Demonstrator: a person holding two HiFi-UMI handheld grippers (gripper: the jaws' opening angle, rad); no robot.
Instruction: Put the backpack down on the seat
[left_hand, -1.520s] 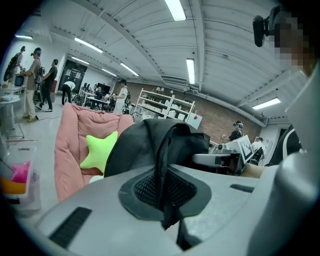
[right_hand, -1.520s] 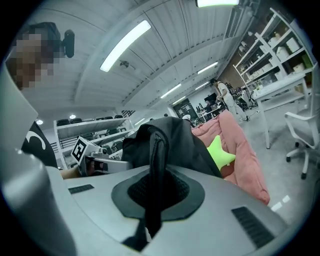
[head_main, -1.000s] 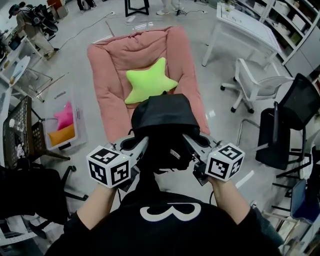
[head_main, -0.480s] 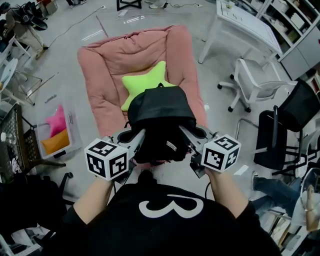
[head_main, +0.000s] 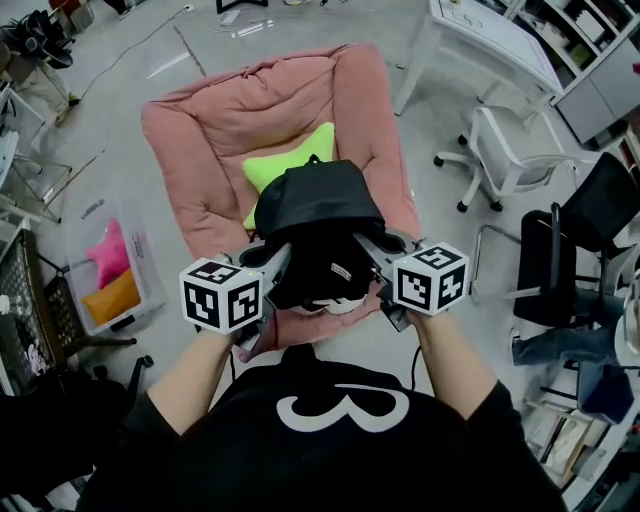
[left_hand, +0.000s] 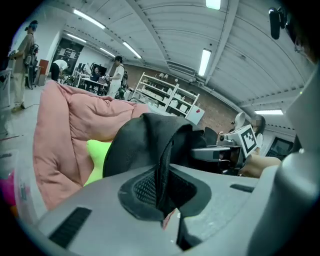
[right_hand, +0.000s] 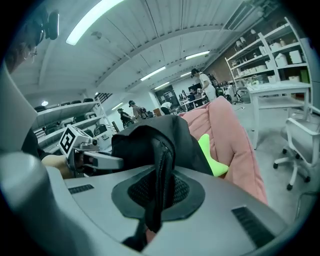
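The black backpack (head_main: 318, 205) hangs between the 2 tongs, over the near part of the pink seat (head_main: 200, 130). The left tongs (left_hand: 162, 192) and the right tongs (right_hand: 156, 197) are each clamped on 1 strap (left_hand: 162, 160). A green star cushion (head_main: 268, 170) lies beyond the tongs.

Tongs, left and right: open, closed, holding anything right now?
Left tongs: closed, pinching the black backpack.
Right tongs: closed, pinching the same backpack.
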